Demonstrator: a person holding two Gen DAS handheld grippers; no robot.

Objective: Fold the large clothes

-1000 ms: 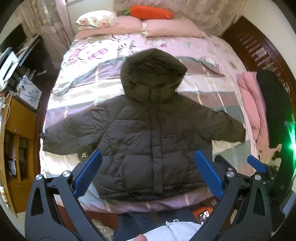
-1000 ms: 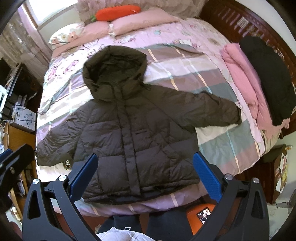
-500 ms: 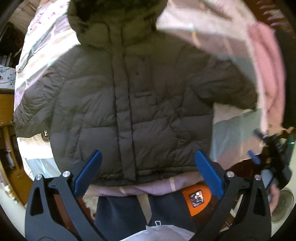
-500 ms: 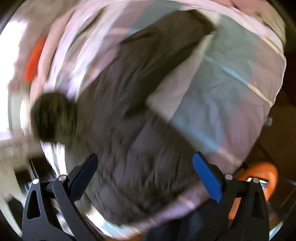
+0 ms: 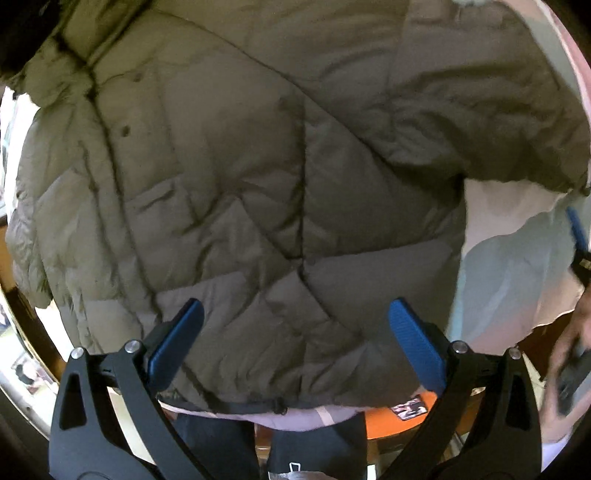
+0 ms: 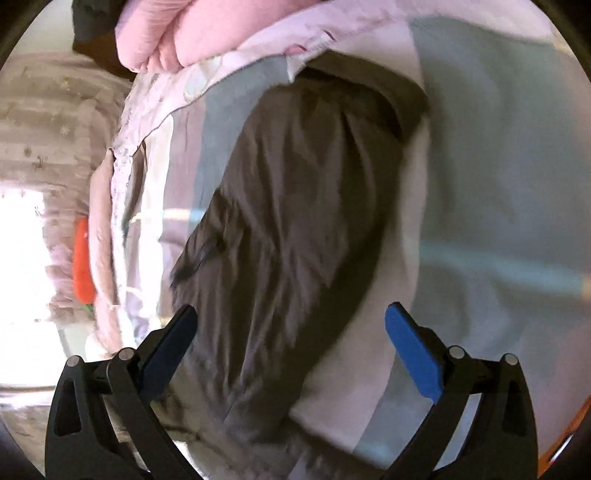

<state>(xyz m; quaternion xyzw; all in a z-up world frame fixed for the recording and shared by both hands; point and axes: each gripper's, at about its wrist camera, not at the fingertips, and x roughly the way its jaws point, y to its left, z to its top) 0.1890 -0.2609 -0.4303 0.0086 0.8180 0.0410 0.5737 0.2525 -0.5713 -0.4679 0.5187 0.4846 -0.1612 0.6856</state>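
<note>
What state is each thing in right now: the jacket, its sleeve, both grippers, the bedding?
Puffer jacket: spread flat on the bed, front closed, unfolded.
Jacket sleeve: stretched out on the quilt, not folded in.
Left gripper: open, over the hem, holding nothing.
Right gripper: open, over the sleeve, holding nothing.
Quilt: laid flat.
Pink clothes: piled at the bed's edge.

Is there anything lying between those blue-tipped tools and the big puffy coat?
Nothing visible. The left tool hangs open over the coat's hem, and the right tool hangs open over its sleeve, which lies flat on the bedspread.
</note>
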